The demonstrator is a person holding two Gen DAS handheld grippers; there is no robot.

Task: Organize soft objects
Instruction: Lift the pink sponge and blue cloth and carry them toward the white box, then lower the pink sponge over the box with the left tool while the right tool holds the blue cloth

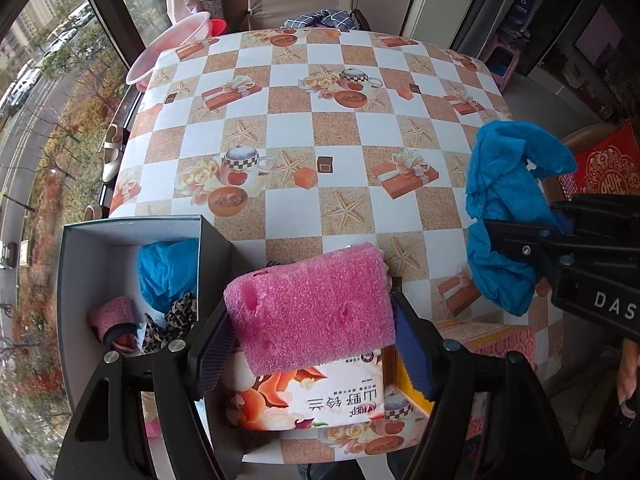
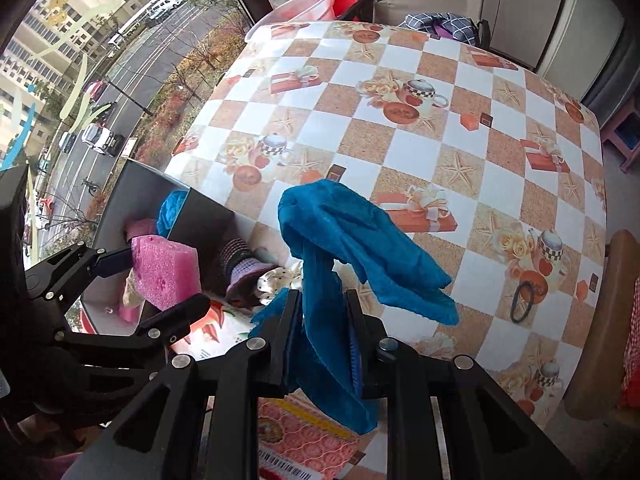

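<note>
Cloth (image 2: pixel 360 240) tail behind right claw (image 2: pixel 326 344)

Left tool (image 1: pixel 312 320): both black fingers, fitted with blue pads (image 1: pixel 414 354), are closed against opposite sides of a pink foam block (image 1: pixel 316 312), held raised and pointing forward. Right tool (image 2: pixel 326 328): fingers drawn close together, pinching a blue cloth (image 2: pixel 360 240) that drapes out above and below them. The two tools stand side by side, apart, not touching.
</note>
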